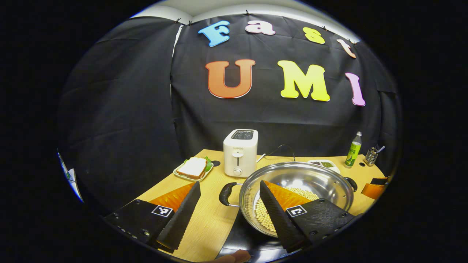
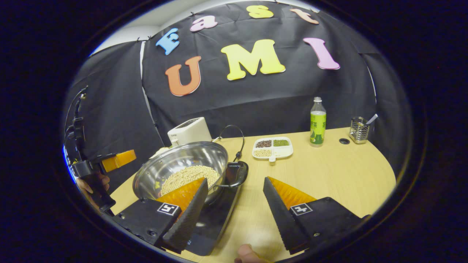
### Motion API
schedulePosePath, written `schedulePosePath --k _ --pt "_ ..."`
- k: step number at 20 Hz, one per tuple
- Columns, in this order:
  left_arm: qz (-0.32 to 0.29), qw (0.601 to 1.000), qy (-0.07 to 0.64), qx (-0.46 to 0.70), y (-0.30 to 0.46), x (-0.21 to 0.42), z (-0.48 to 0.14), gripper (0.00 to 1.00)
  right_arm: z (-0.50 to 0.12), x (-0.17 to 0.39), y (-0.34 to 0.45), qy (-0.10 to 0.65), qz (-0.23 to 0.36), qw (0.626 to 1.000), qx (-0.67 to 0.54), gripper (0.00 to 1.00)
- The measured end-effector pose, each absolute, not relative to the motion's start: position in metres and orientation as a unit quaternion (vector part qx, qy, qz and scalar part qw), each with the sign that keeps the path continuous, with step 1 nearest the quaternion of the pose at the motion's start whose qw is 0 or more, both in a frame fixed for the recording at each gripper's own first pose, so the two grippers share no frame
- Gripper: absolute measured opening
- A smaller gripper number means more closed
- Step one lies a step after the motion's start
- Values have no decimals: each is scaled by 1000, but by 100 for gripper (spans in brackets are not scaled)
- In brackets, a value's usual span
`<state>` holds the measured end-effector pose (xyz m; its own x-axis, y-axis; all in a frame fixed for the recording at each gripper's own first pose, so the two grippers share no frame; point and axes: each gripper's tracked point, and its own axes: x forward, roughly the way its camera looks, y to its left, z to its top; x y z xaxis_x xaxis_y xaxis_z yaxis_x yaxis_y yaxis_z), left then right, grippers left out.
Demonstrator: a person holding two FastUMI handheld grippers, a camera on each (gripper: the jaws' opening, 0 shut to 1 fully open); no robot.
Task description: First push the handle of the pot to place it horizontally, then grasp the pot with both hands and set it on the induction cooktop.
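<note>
Nearby, toaster [image 1: 240,152] behind pot [image 1: 321,182], bottle [image 2: 317,122], sandwich [image 1: 192,167]

A light wooden surface [image 2: 329,171] with a rounded edge stands against the black cloth wall [image 2: 256,106], which hangs creased just behind it. Above the cloth shows a pale ceiling [image 1: 219,7], evenly lit.
</note>
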<state>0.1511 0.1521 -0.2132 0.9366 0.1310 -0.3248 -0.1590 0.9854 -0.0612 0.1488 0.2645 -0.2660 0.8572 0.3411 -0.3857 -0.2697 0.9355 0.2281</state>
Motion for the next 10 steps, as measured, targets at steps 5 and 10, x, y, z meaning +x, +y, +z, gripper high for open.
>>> schedulePosePath --k 5,10 --pt "47 990 123 -41 112 104 -185 96 -247 112 223 160 127 973 106 98" --pt "25 995 95 -9 70 63 -153 96 -212 79 165 130 93 982 97 99"
